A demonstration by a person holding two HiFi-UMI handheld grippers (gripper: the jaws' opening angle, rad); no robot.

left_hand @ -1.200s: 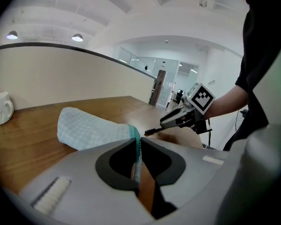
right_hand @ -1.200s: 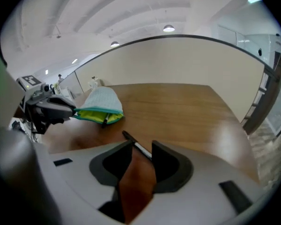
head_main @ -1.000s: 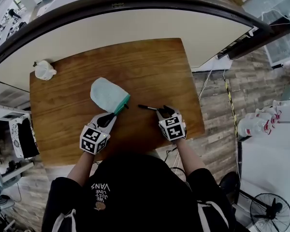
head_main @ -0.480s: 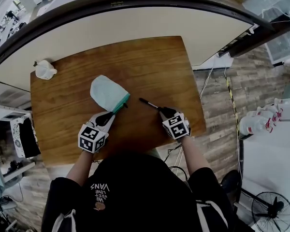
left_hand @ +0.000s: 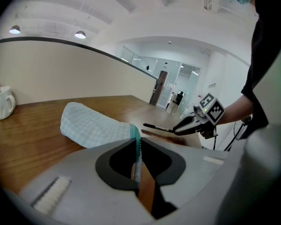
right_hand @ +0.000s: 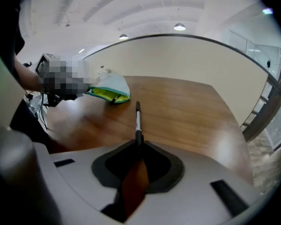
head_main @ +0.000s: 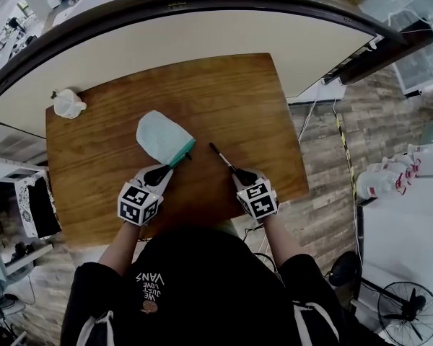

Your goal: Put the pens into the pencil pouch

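Left hand-held gripper point(head_main: 166, 171) pinches the pouch point(head_main: 161, 137) at its edge, and right hand-held gripper point(head_main: 239, 173), jaws just closed on the tail of the pen point(head_main: 220, 156) beside the pouch, risks the overhang swinging and missing the mouth.

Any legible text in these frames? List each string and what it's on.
"WE JUST LOVE VANS": white print on the person's black shirt, upside down in the head view.
White band on the thin black pen: any print is too small to read.
White ceramic mug: small marks, too blurred to read.
Nothing else is legible.
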